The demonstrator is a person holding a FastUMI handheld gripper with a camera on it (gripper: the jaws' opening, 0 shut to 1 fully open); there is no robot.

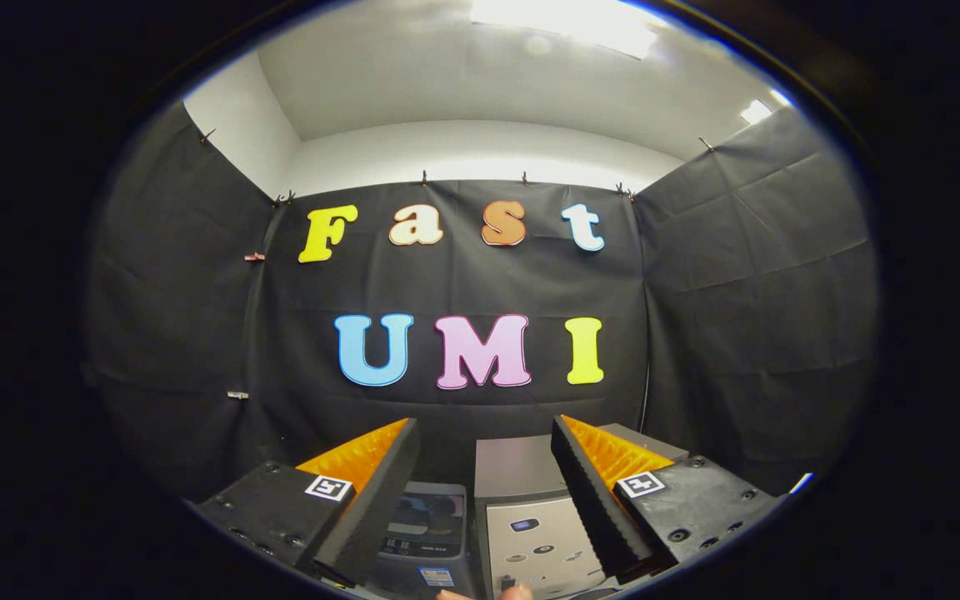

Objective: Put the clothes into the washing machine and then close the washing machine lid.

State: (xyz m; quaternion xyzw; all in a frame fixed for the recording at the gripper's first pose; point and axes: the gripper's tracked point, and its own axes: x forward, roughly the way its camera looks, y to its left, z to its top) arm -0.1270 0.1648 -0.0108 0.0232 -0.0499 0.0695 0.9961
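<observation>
Gripper view, tongs (484,433) spread, washing machine (426,525) between, cloth-walled booth

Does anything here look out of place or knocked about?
Nothing stands out. The gripper hangs open with nothing between its fingers. Below them two appliances stand upright side by side: a small dark washing machine and a grey unit with buttons.
</observation>
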